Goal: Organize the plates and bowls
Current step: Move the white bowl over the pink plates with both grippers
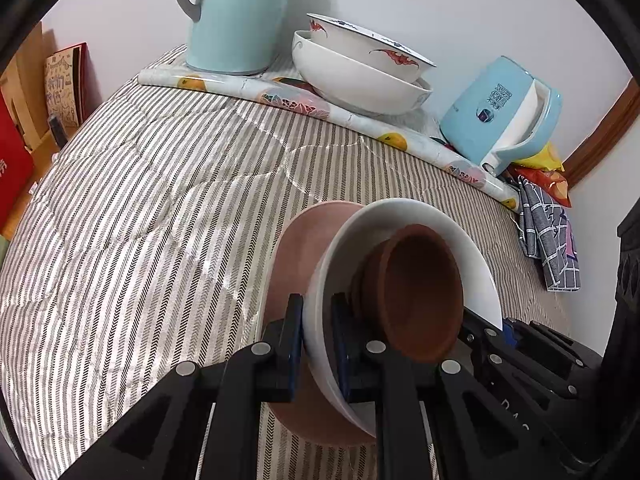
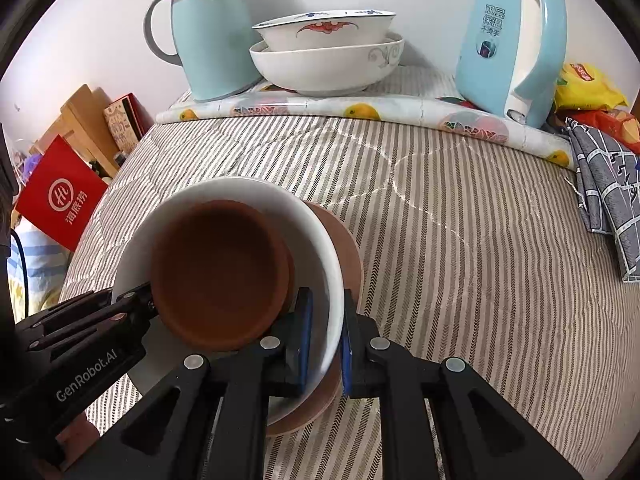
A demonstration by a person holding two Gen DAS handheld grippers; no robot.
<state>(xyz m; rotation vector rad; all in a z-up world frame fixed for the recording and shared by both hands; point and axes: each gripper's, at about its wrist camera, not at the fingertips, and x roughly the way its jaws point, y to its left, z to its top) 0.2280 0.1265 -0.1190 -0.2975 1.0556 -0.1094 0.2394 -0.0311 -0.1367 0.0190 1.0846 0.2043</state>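
Note:
A white bowl holds a small brown bowl and sits on a pink plate on the striped cloth. My left gripper is shut on the white bowl's near rim. My right gripper is shut on the opposite rim of the white bowl; the brown bowl and pink plate show there too. The left gripper body shows at the left of the right wrist view. Two stacked white patterned bowls stand at the back.
A pale blue thermos jug and a blue electric kettle flank the stacked bowls on a fruit-print mat. A grey checked cloth and snack bags lie right. A red bag stands left.

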